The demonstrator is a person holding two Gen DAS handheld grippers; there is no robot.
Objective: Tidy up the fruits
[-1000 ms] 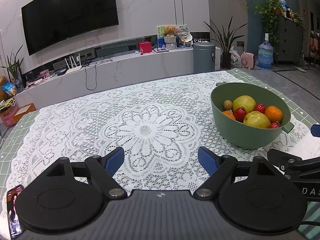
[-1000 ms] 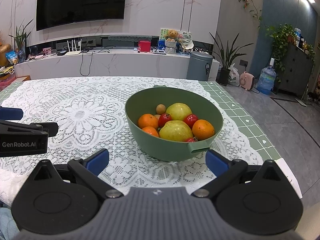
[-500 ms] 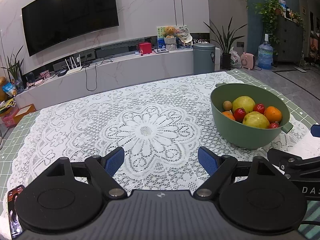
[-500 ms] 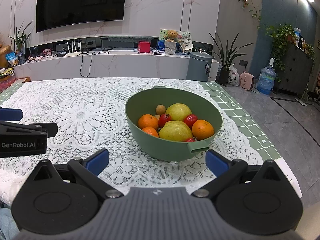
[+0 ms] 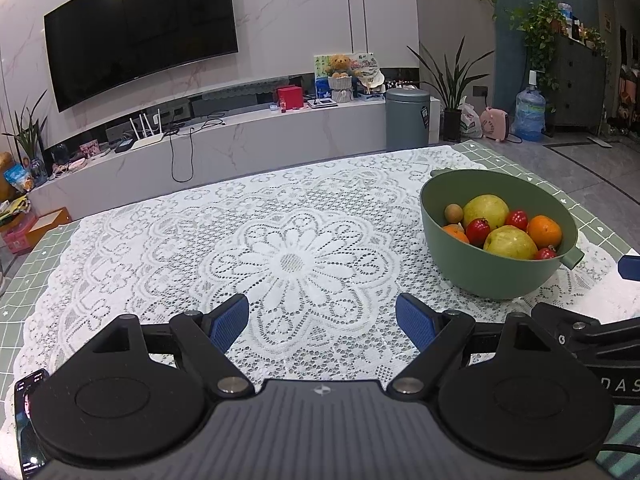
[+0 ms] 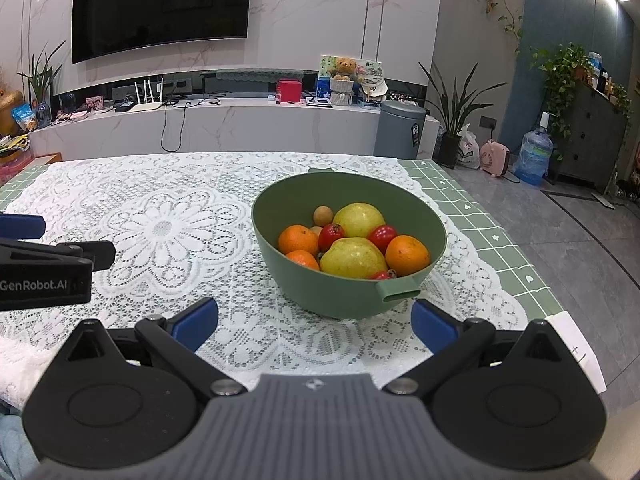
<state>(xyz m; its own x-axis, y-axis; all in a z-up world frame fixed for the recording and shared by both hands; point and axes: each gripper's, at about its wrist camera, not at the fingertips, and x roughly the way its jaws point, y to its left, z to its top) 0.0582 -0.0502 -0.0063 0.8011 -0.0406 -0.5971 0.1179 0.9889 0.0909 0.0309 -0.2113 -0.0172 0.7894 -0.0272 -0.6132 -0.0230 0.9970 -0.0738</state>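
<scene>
A green bowl (image 6: pixel 280 216) (image 5: pixel 492 280) stands on the lace tablecloth, right of the table's middle. Inside lie two yellow-green pears (image 6: pixel 352 258), several oranges (image 6: pixel 406 254), small red fruits (image 6: pixel 382 236) and a small brown fruit (image 6: pixel 323 214). My right gripper (image 6: pixel 314 320) hovers open just in front of the bowl's near handle (image 6: pixel 398 292), nothing between its blue pads. My left gripper (image 5: pixel 322 320) is open over the lace flower pattern, left of the bowl, also holding nothing. Each gripper's side shows at the edge of the other's view.
A white lace cloth (image 5: pixel 288 248) covers a green checked table (image 6: pixel 504 224). A phone (image 5: pixel 26 416) lies at the table's near left corner. Beyond the far edge stand a low white TV bench (image 5: pixel 240 140), a grey bin (image 5: pixel 406 118) and plants.
Both grippers have drifted very slightly; the bowl sits a touch lower and nearer in the views. Both stay open and the fruit has not moved.
</scene>
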